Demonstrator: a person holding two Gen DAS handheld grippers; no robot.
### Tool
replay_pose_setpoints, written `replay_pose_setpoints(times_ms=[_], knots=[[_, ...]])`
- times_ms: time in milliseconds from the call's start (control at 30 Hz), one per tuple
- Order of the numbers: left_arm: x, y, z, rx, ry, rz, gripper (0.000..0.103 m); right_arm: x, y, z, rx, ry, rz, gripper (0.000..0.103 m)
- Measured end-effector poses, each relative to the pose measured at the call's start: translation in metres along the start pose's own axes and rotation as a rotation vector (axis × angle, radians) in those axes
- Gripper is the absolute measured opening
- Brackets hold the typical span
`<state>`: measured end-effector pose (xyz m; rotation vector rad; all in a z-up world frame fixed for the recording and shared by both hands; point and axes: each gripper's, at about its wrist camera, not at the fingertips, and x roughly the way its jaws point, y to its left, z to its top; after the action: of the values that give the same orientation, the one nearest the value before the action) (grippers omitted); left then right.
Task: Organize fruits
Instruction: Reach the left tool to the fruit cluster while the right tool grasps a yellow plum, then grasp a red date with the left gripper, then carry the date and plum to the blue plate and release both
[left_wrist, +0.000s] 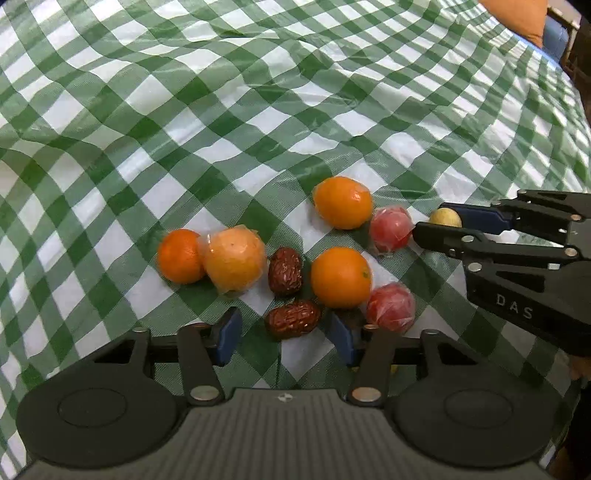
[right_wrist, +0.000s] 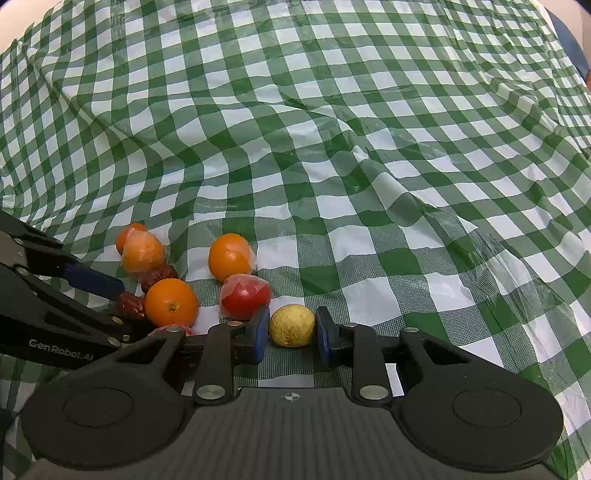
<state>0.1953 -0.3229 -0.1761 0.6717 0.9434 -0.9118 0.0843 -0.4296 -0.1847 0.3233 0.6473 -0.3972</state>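
Note:
Several fruits lie on a green checked cloth. My left gripper is open, its pads either side of a dark red date. A second date, several oranges and two wrapped red fruits lie just ahead. My right gripper is open around a small yellow fruit, with small gaps at both pads. In the left wrist view it enters from the right with the yellow fruit between its fingers.
The wrinkled cloth covers the whole table, with raised folds behind the fruits. The left gripper's fingers reach in from the left in the right wrist view. An orange object sits at the far right edge.

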Motion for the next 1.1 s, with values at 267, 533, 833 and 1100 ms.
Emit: replay_pose_setpoints(times_ms=[267, 533, 833, 1100], knots=[[-0.028, -0.005, -0.01, -0.083, -0.062, 0.041, 0.035, -0.007, 0.0, 0.001, -0.01, -0.065, 0.006, 0.028], [-0.136, 0.003, -0.068, -0.325, -0.099, 0.169, 0.035, -0.022, -0.004, 0.002, -0.03, -0.139, -0.095, 0.028], [-0.259, 0.003, -0.176, -0.554, -0.161, 0.276, 0.035, -0.141, 0.053, -0.004, -0.128, -0.172, 0.089, 0.028], [-0.305, 0.002, -0.261, -0.713, -0.151, 0.315, 0.035, -0.231, 0.139, -0.05, -0.256, -0.017, 0.392, 0.028]])
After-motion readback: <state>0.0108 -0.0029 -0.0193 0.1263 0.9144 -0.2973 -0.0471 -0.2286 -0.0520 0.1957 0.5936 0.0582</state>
